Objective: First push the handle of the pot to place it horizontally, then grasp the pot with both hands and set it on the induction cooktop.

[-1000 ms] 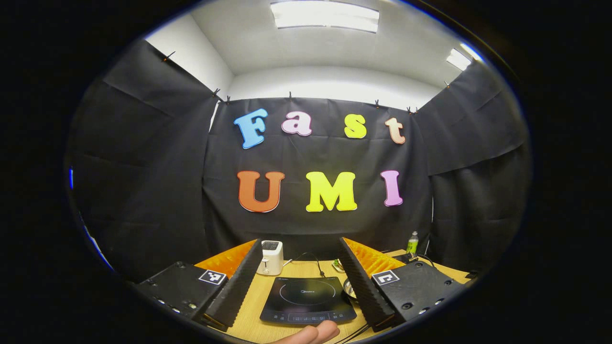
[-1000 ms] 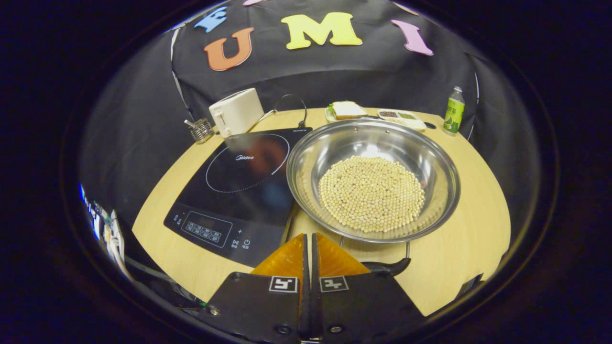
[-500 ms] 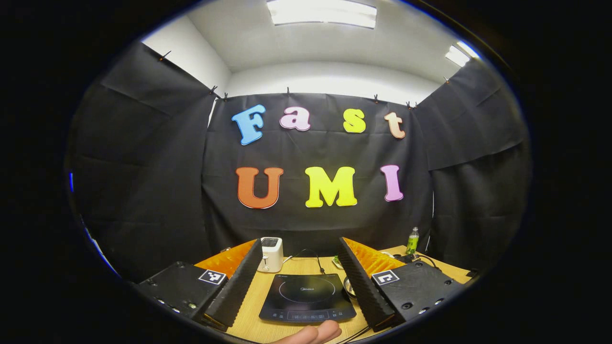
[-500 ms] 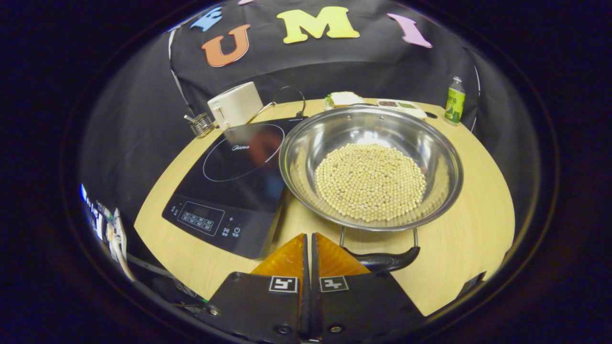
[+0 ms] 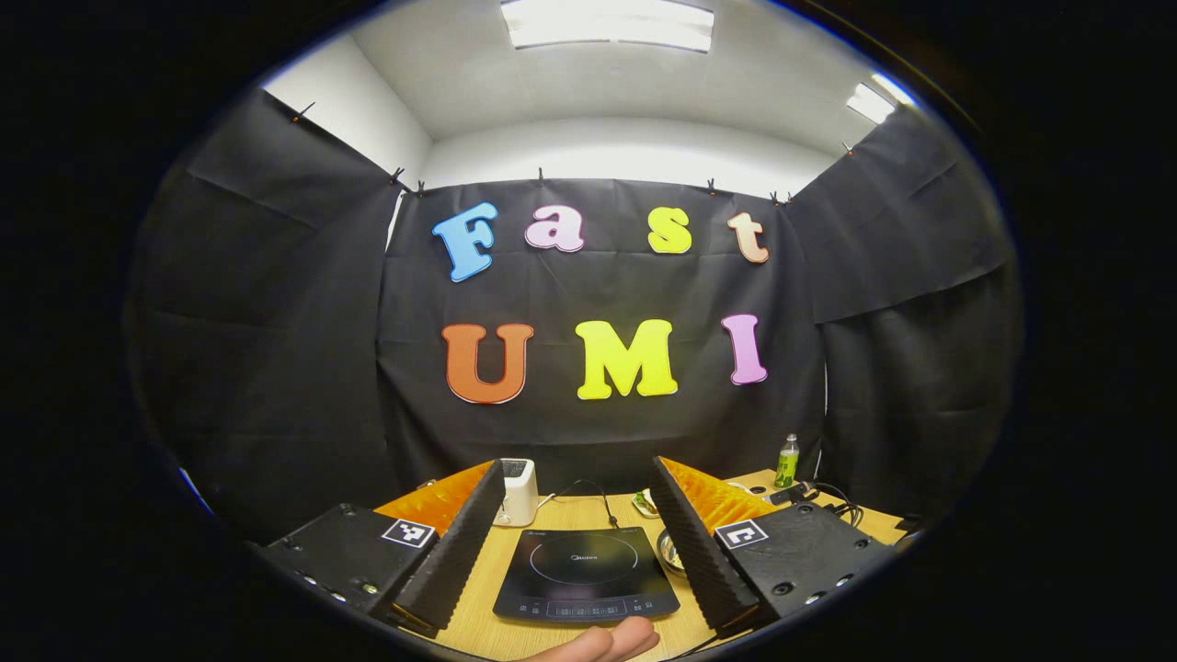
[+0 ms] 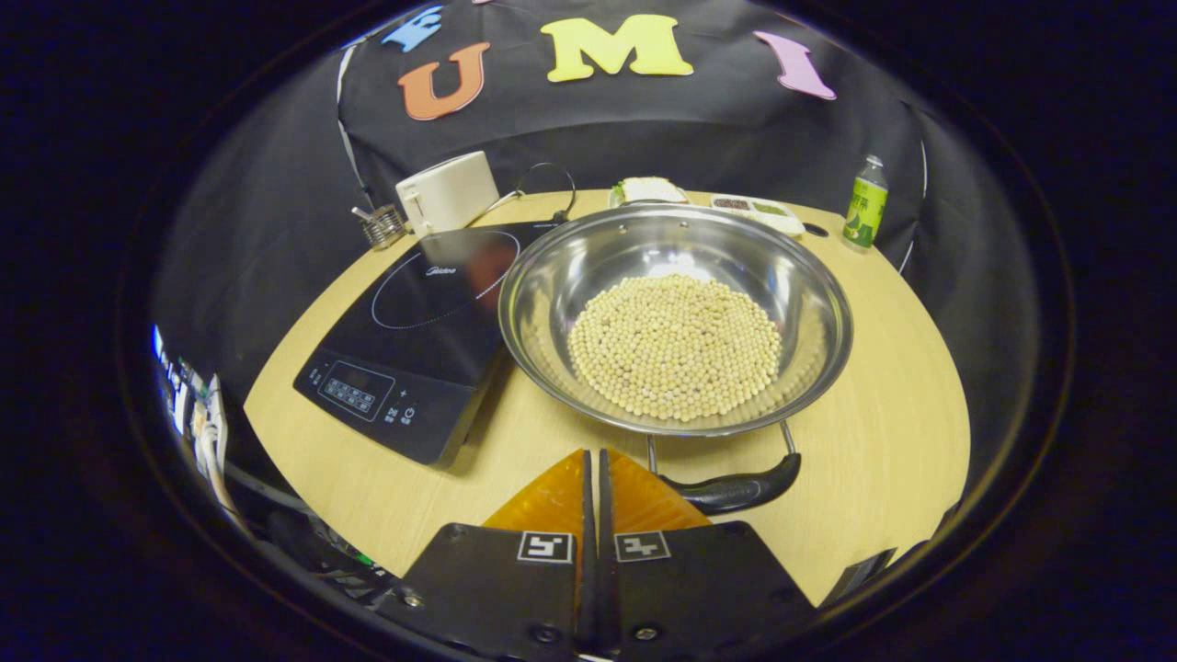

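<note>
A steel pot point(image 6: 676, 317) full of pale beans rests on the wooden table point(image 6: 883, 441), just right of the black induction cooktop point(image 6: 418, 322). Its dark near handle point(image 6: 731, 492) lies on the table at the pot's near rim. My right gripper point(image 6: 593, 460) is shut with nothing held, its tips just left of that handle. In the left gripper view, my left gripper point(image 5: 577, 478) is open and held high, with the cooktop point(image 5: 584, 575) seen between its fingers. A sliver of the pot point(image 5: 669, 552) shows beside the right finger.
A white toaster point(image 6: 446, 191) and a small wire rack point(image 6: 383, 225) stand behind the cooktop. A plate of food point(image 6: 648, 190), a snack tray point(image 6: 759, 210) and a green bottle point(image 6: 860, 202) sit at the back. A fingertip point(image 5: 611, 641) shows at the bottom of the left gripper view.
The right gripper has drawn back and to the right, so the pot and its near handle show more fully. The left gripper has pulled back slightly; the cooktop looks smaller.
</note>
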`<state>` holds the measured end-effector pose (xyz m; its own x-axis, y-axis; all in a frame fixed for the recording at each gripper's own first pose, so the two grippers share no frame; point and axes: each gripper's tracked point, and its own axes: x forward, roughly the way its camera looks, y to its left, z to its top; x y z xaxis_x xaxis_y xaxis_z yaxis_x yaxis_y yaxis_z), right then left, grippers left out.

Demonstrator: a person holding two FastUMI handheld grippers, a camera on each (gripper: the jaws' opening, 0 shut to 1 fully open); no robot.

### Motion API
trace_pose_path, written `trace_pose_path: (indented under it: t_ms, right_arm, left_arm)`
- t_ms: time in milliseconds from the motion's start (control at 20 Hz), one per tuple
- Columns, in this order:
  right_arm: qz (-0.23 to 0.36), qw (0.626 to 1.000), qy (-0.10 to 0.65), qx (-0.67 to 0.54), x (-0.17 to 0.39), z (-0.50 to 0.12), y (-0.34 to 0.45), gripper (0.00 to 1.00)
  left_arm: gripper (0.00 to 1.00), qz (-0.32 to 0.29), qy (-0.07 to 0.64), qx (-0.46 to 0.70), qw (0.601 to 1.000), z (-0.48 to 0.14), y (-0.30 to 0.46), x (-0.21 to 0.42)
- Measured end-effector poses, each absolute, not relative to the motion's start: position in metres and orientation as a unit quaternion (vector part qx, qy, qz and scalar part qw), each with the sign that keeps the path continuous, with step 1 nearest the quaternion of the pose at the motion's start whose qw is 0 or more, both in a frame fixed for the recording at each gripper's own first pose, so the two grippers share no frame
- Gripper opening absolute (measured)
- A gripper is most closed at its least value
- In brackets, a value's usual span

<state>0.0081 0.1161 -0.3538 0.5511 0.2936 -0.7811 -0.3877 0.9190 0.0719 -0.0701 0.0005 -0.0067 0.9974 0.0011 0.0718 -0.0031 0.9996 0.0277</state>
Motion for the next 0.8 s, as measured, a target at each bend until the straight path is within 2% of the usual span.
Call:
trace_pose_path:
  t_ms: [250, 400, 450, 500, 700, 750, 800]
  right_arm:
    - [0.191, 0.881, 0.427, -0.065, 0.014, -0.352, 0.090, 0.04]
    - [0.169, 0.886, 0.424, -0.080, 0.023, -0.353, 0.062, 0.04]
    - [0.164, 0.887, 0.425, -0.077, 0.026, -0.352, 0.055, 0.00]
    - [0.161, 0.887, 0.427, -0.071, 0.029, -0.352, 0.049, 0.04]
    - [0.149, 0.887, 0.432, -0.066, 0.042, -0.351, 0.023, 0.04]
    - [0.146, 0.887, 0.433, -0.070, 0.047, -0.351, 0.016, 0.00]
    - [0.141, 0.888, 0.432, -0.072, 0.051, -0.351, 0.009, 0.04]
  left_arm:
    - [0.95, -0.003, -0.029, 0.016, 0.999, -0.007, -0.007, -0.068]
    - [0.95, -0.007, -0.028, 0.022, 0.999, -0.008, -0.015, -0.068]
    - [0.95, -0.008, -0.028, 0.023, 0.999, -0.008, -0.017, -0.068]
    - [0.95, -0.009, -0.028, 0.023, 0.999, -0.008, -0.020, -0.068]
    - [0.94, -0.011, -0.027, 0.022, 0.999, -0.008, -0.028, -0.067]
    - [0.94, -0.011, -0.025, 0.022, 0.999, -0.008, -0.030, -0.067]
    - [0.94, -0.011, -0.024, 0.023, 0.999, -0.009, -0.031, -0.066]
